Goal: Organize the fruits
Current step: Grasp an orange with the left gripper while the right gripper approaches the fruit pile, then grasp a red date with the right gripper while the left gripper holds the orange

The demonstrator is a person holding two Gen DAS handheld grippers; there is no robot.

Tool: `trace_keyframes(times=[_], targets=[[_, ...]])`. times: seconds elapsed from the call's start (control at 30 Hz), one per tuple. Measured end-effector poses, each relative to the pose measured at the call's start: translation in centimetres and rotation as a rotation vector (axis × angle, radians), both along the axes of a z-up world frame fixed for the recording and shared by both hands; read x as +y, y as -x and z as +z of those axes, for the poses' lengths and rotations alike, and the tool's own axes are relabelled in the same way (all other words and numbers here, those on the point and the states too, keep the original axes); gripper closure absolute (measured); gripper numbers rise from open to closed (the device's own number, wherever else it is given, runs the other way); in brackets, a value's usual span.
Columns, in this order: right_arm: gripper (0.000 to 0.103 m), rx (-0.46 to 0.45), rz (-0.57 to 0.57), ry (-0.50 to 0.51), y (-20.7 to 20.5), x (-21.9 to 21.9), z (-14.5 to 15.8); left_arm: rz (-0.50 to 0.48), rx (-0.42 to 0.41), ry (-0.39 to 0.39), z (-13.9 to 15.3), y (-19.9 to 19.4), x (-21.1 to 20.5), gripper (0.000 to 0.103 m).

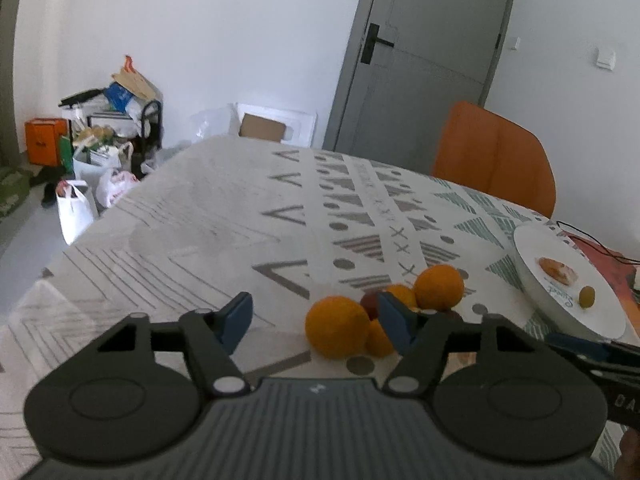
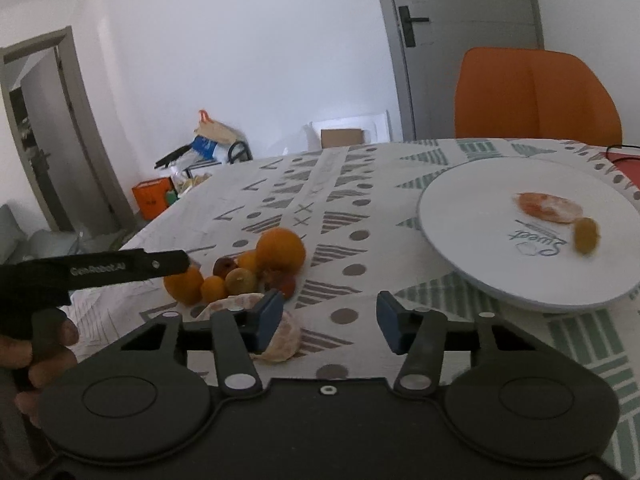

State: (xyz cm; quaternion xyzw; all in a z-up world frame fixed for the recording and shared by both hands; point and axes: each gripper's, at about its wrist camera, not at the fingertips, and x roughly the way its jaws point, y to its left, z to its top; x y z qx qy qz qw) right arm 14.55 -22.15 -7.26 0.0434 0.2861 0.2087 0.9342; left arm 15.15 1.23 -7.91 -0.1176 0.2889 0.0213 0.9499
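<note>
While a heap of fruit (image 2: 244, 276) lies bunched on the patterned tablecloth (image 1: 224, 216), two hand-held grippers hang over the table's near edge. The left gripper (image 1: 316, 320) has its blue-padded fingers (image 1: 236, 320) parted and clasping nothing; the nearest orange (image 1: 337, 326) sits just beyond the gap, toward the right finger, and no pad presses on it. The right gripper (image 2: 330, 322) is likewise released, with only bare cloth between its pads. A pale, dimpled piece of peel or half fruit (image 2: 280, 340) lies behind its left finger; whether they touch cannot be told.

The heap offers little in the way of a long axis: the large orange (image 2: 280, 250) is round and matt, with smaller oranges, a dull green-yellow fruit (image 2: 240, 280) and dark red ones pressed against it. To the right, well apart from the heap, a smooth white plate (image 2: 472, 216) with printed lettering rests tilted, its near rim raised off the cloth. One small oval olive-yellow fruit (image 2: 586, 234) sits on it, long axis roughly upright in the right wrist view, beside a flat printed orange picture.

A person's hand (image 2: 36, 344) grips the left tool's black handle. An orange chair (image 2: 536, 96) and a grey door (image 1: 424, 52) stand behind the table.
</note>
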Motion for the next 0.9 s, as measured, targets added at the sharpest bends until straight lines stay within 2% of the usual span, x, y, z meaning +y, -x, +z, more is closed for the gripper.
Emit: trace_keyframes(times=[0.07, 0.2, 0.4, 0.73, 0.9], targets=[[0.055, 0.008, 0.001, 0.004, -0.4, 0.3, 0.0, -0.010, 0.021, 0.028, -0.5, -0.4, 0.2, 0.043], [0.055, 0.020, 0.005, 0.002, -1.4, 1.1, 0.1, -0.030, 0.033, 0.059, -0.8, -0.8, 0.5, 0.067], [0.058, 0.035, 0.038, 0.018, -2.6, 2.8, 0.0, 0.004, 0.026, 0.071, -0.2, -0.1, 1.9, 0.067], [0.061, 0.078, 0.069, 0.016, -3.9, 4.5, -0.7, 0.069, 0.020, 0.046, 0.9, 0.9, 4.3, 0.067], [0.093, 0.079, 0.085, 0.012, -3.4, 4.5, -0.3, 0.064, -0.001, 0.042, 1.6, 1.5, 4.3, 0.067]])
